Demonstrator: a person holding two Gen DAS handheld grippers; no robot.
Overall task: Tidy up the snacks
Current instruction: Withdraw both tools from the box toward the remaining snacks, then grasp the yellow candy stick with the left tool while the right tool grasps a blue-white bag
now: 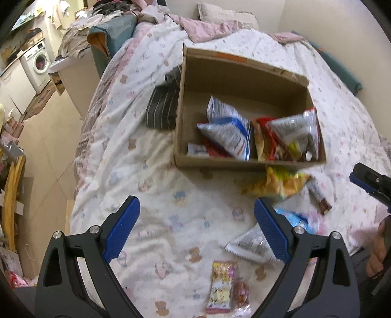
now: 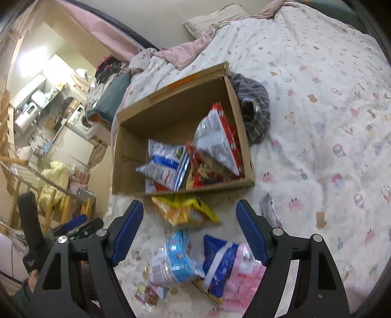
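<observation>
We hold both tools above the bed (image 1: 171,220), jaws spread wide and empty: left tool (image 1: 196,227), right tool (image 2: 189,230). The box (image 1: 220,165) sits farther off with several snack bags inside. A yellow bag (image 2: 185,211) lies just at its near wall; a light blue bag (image 2: 171,259) and a dark blue bag (image 2: 217,256) lie nearer us.

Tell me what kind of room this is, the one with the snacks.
Most likely a bedroom in a small flat. The snack box sits on a bed with a cartoon-print quilt and a pillow by the wall, and a washing machine stands in the adjoining space.
</observation>
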